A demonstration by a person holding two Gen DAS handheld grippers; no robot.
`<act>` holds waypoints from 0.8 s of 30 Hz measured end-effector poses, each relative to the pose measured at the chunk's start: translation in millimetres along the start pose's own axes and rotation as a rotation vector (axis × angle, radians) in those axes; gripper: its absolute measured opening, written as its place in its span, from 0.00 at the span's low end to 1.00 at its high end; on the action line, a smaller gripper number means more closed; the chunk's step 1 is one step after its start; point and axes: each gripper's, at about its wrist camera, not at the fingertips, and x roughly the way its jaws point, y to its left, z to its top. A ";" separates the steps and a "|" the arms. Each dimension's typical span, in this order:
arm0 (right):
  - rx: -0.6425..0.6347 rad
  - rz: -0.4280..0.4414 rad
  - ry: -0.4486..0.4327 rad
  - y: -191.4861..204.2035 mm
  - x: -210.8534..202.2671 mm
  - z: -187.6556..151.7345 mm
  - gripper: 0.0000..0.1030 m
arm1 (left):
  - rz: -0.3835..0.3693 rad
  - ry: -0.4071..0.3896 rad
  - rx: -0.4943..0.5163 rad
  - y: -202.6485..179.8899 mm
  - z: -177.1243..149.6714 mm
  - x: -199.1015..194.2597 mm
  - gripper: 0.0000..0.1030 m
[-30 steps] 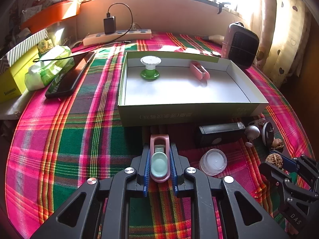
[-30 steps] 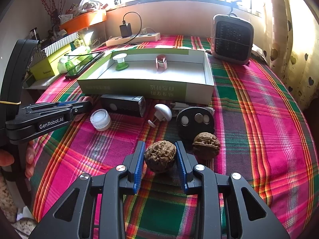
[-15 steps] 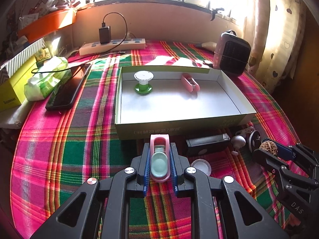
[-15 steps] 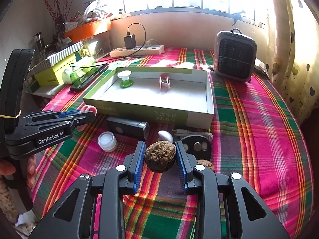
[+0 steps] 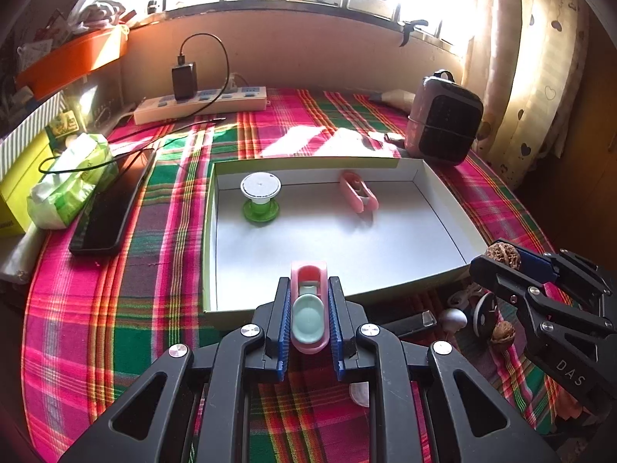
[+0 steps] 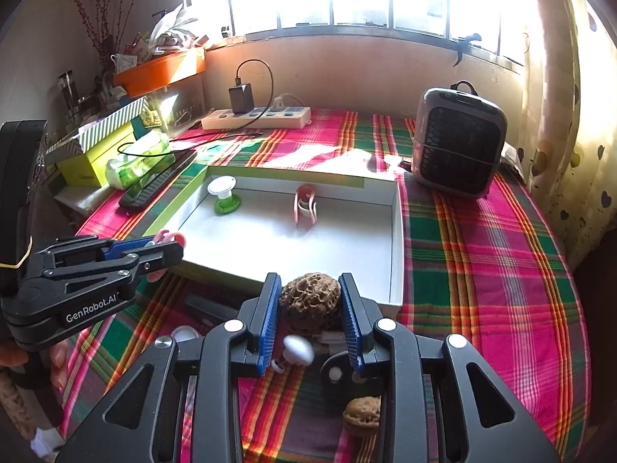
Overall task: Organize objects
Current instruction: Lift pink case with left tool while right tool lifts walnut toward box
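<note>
A pink clip (image 5: 308, 308) is pinched in the left gripper (image 5: 308, 324) above the near edge of the box (image 5: 443, 196). A walnut (image 6: 311, 301) is clamped in the right gripper (image 6: 311, 320) over the box's near right corner. Inside sit a green spool (image 5: 260, 196) and another pink clip (image 5: 358, 192). A second walnut (image 6: 362, 414) lies on the plaid cloth (image 6: 482, 250)

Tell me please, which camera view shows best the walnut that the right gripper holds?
The right wrist view: the walnut fills the space between the right gripper's blue pads, its pitted shell sharp. The left wrist view shows it only small, near the right edge, partly hidden.
</note>
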 end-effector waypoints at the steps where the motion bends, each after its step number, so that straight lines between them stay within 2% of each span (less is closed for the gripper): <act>1: -0.001 -0.001 0.002 -0.3 2.5 2.9 0.31 | 0.000 -0.001 0.004 -0.9 2.4 1.4 0.15; 12: -0.001 -0.026 0.029 -10.3 35.4 34.5 0.31 | -0.023 0.008 0.006 -2.6 30.6 23.5 0.15; 24: -0.001 -0.073 0.086 -22.6 78.4 56.5 0.31 | -0.014 0.042 0.014 -3.0 52.8 58.1 0.15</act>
